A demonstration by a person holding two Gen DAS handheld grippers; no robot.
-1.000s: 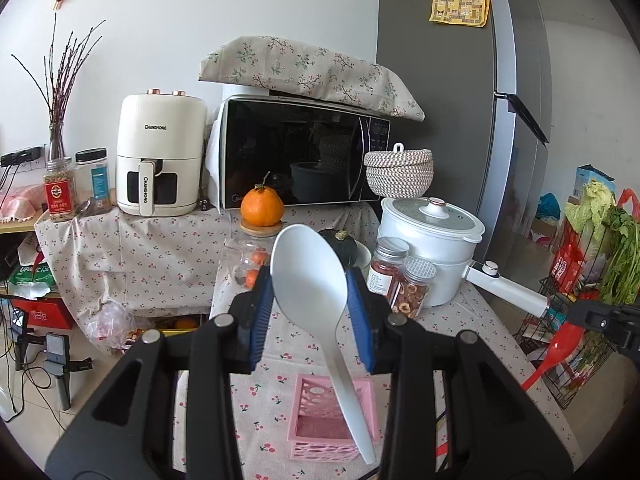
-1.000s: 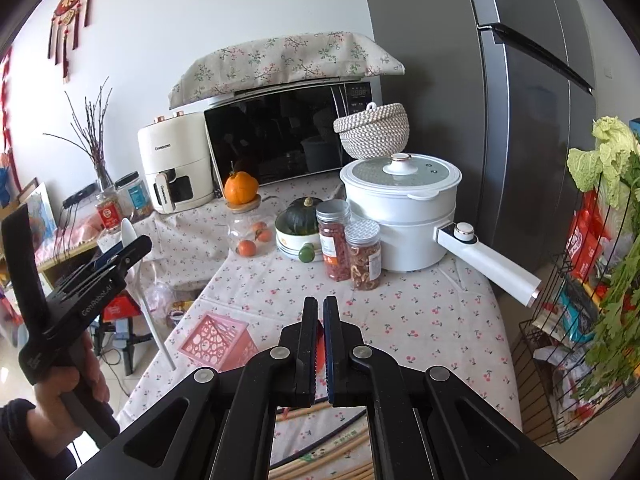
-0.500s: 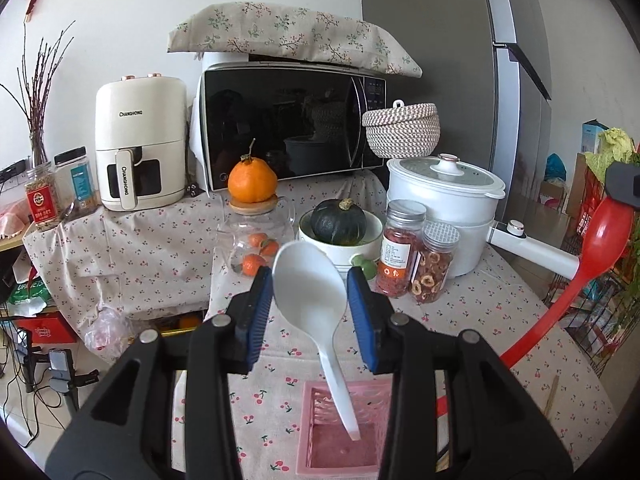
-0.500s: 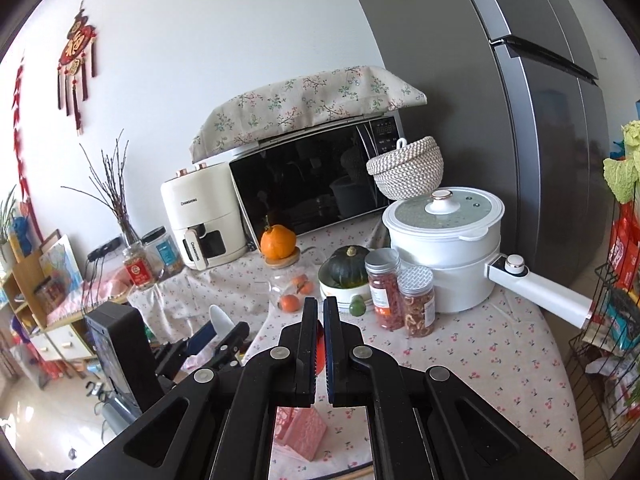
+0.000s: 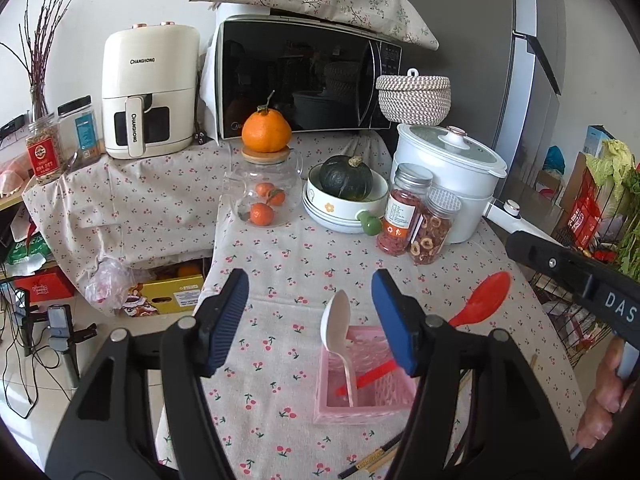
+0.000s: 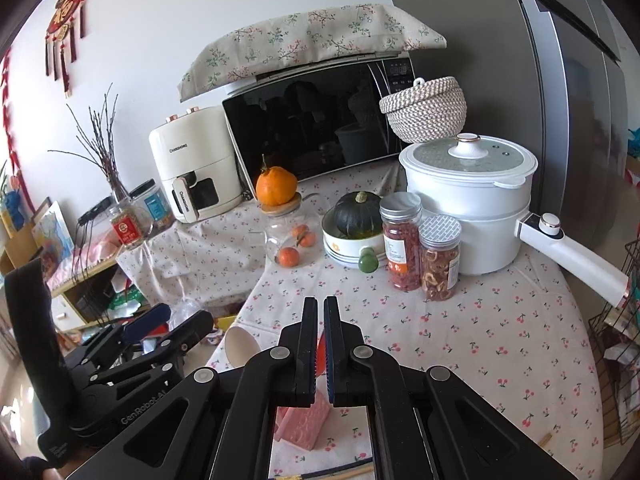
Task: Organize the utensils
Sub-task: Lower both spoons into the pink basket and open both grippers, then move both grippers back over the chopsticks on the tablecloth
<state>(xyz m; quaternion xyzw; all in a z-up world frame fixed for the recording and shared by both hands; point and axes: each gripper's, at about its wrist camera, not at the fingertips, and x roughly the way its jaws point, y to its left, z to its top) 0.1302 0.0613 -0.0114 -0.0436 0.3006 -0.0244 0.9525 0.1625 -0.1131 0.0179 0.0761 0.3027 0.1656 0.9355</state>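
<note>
Left tool [image 5: 308,320] jaws opening, nothing between them; white spoon [image 5: 338,330] stands in pink basket [image 5: 362,412] just below-right. Right tool [image 6: 320,344] pinches red spoon [image 5: 476,302], handle angled down into the basket.

Bright even daylight, soft shadows, sharp focus — fisheye-bent edges, dark corners

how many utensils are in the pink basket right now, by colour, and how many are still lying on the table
In the pink basket:
white spoon: 1
red spoon: 1, right gripper shut on it
On the table:
chopsticks: about 2, partly hidden, near edge
Total: about 4 utensils
</note>
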